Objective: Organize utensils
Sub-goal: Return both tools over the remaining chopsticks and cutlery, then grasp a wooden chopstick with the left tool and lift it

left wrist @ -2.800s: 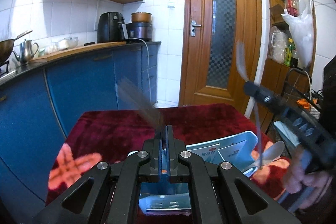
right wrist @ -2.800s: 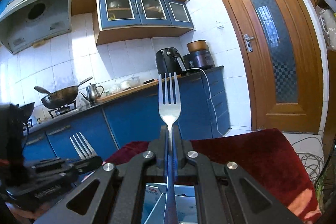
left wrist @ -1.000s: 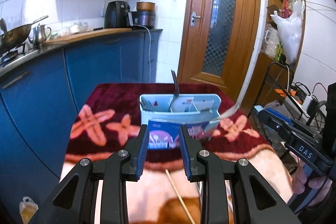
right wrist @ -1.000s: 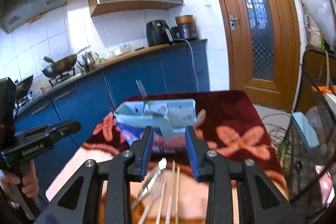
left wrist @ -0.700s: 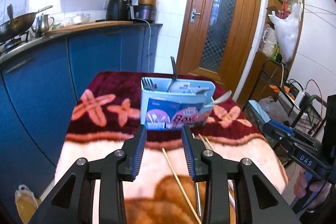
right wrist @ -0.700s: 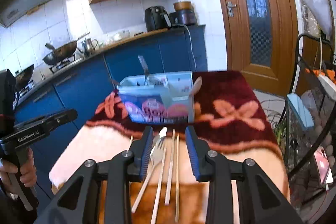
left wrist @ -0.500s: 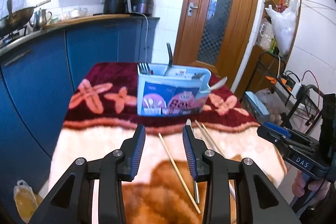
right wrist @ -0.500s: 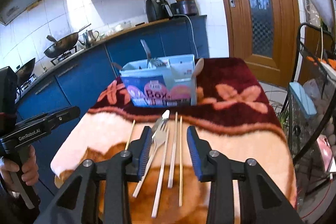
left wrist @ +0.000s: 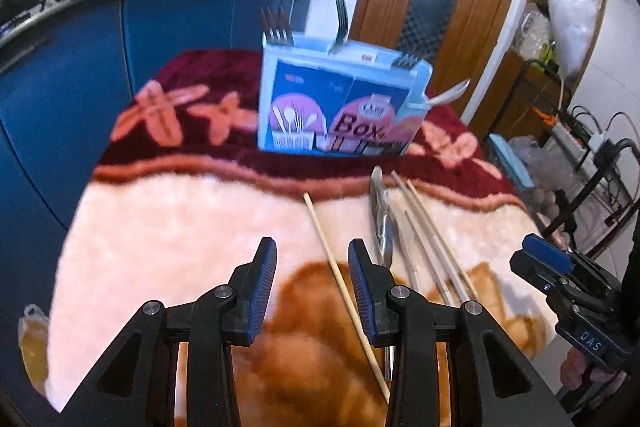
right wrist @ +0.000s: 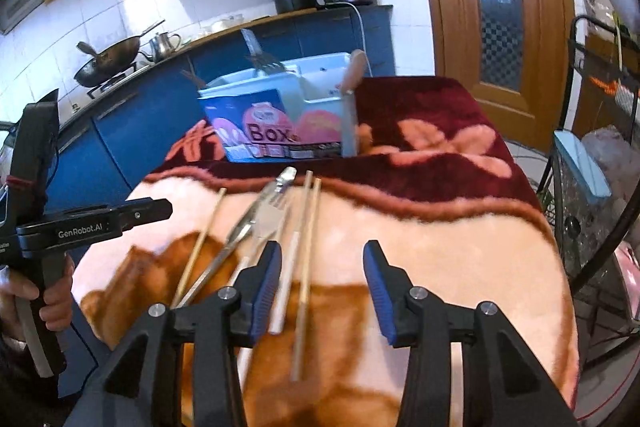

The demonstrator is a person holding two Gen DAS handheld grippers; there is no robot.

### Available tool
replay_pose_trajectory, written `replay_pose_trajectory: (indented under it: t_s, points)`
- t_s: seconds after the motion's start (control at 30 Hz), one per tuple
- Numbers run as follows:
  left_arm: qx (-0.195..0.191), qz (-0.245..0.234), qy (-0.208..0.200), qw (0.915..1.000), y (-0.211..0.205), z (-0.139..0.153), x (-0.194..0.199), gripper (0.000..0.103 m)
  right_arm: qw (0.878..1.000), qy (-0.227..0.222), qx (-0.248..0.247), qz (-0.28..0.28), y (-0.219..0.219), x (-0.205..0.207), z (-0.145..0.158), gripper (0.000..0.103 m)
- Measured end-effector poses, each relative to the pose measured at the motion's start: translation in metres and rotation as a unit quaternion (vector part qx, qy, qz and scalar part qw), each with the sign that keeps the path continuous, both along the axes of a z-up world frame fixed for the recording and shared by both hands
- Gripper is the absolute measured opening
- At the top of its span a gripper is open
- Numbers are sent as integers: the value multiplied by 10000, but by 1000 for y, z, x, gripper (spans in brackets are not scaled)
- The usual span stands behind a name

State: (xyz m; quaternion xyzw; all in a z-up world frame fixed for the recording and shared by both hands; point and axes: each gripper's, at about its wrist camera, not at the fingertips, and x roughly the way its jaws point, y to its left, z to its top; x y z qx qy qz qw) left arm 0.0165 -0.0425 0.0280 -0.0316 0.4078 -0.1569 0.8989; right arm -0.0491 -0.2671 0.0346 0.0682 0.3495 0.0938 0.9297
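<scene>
A light-blue utensil box [left wrist: 340, 103] stands on the blanket-covered table [left wrist: 180, 227], with forks [left wrist: 340, 15] upright in it and a spoon [left wrist: 448, 95] leaning out at its right side. It also shows in the right wrist view [right wrist: 280, 115]. In front of it lie several wooden chopsticks [right wrist: 306, 259] and metal utensils [right wrist: 240, 231]; one chopstick [left wrist: 340, 275] lies apart, to the left. My left gripper [left wrist: 312, 283] is open and empty above that chopstick. My right gripper [right wrist: 320, 287] is open and empty above the chopsticks.
Blue kitchen cabinets [left wrist: 160, 27] with a countertop, wok [right wrist: 108, 59] and kettle run along the left. A wooden door [right wrist: 500, 7] is behind the table. A wire rack [right wrist: 592, 147] and shelves stand to the right of the table.
Both grippers held forks, which now stand in the box. Both have opened and pulled back from the box toward the near end of the table, over the loose utensils.
</scene>
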Motion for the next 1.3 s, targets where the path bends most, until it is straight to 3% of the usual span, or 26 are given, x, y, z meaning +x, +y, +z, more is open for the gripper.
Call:
replay_pose_trajectory:
  t_s: [0.33, 0.5, 0.83, 0.87, 1.03, 1.3]
  points:
    - [209, -102, 587, 9980, -29, -27, 36, 37, 9997, 172, 146, -40, -23, 22, -24, 52]
    - [125, -202, 902, 9956, -36, -35, 51, 17, 9996, 206, 188, -6, -26, 28, -30, 53]
    - [90, -126, 1371, 9904, -33, -43, 71, 15, 9993, 328, 130, 76, -22, 32, -33, 53]
    - [65, -120, 1372, 9904, -31, -43, 72, 9, 9993, 337, 108, 76, -21, 32, -33, 53]
    - [-499, -118, 1260, 9907, -16, -39, 69, 4, 9990, 436, -8, 130, -13, 32, -29, 54]
    - [-910, -43, 367, 9952, 4, -5, 55, 4, 9963, 577, -488, 403, 14, 39, -16, 54]
